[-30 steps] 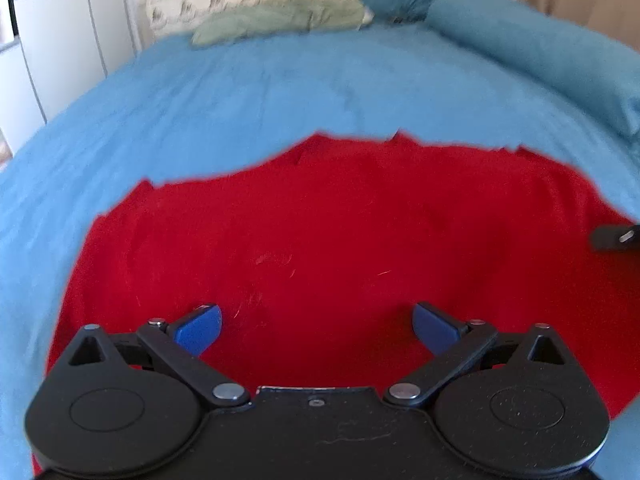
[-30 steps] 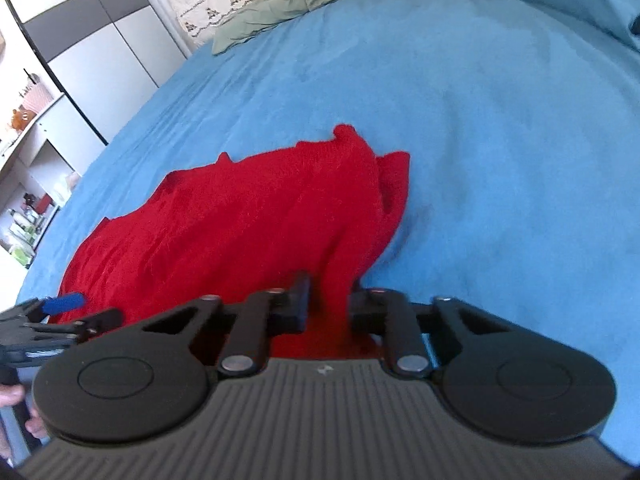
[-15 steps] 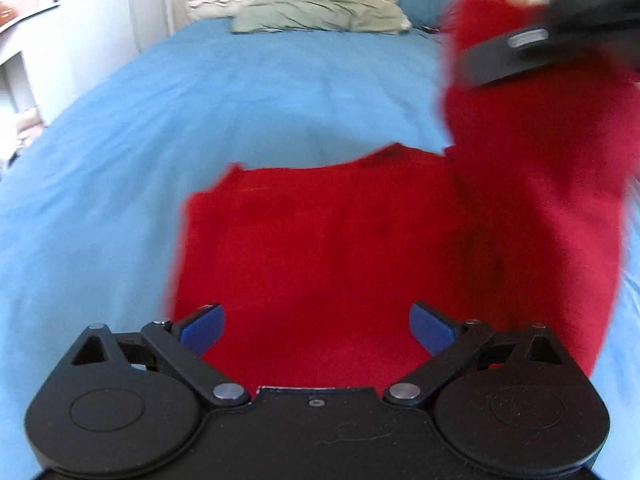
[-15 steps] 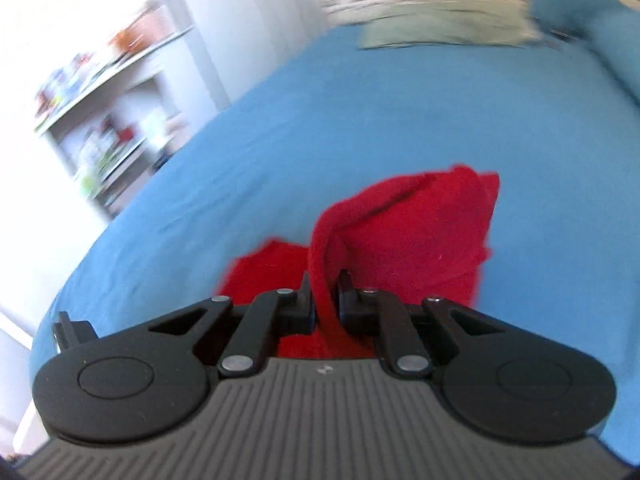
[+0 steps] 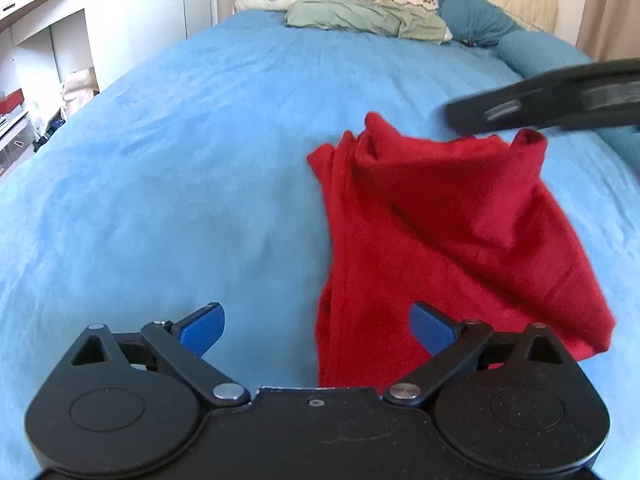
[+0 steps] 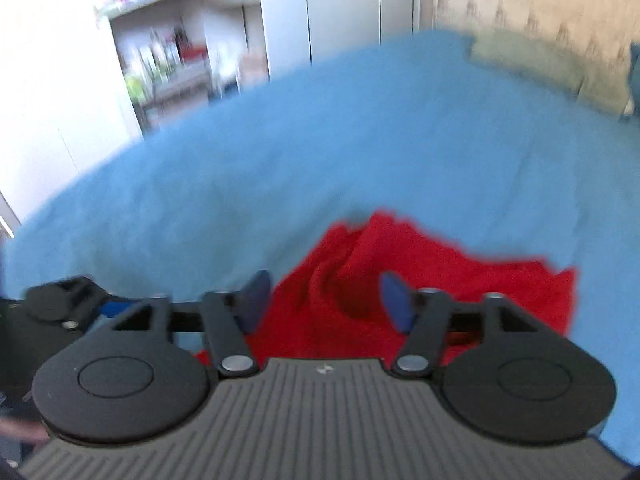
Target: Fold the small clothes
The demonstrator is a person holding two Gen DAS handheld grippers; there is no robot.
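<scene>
1. My left gripper (image 5: 318, 326) hangs low over the bed (image 5: 192, 168), its jaws spread wide and holding nothing; the blue pads (image 5: 202, 326) sit well apart.
2. The red garment (image 5: 448, 232) lies on the blue bedspread, bunched and doubled over itself, ahead and to the right of my left gripper. Its near edge runs under the right-hand pad in the left wrist view.
3. My right gripper (image 6: 326, 300) also has its jaws open and empty. The red garment (image 6: 440, 292) sits just beyond them, with a rumpled ridge between the two pads.
4. In the left wrist view I see my right gripper (image 5: 552, 98) as a blurred dark bar above the garment's far corner; I cannot tell whether it touches the cloth.
5. At the head of the bed lie a green pillow (image 5: 364, 18) and a teal pillow (image 5: 472, 20). White shelves (image 6: 160, 52) stand beside the bed.
</scene>
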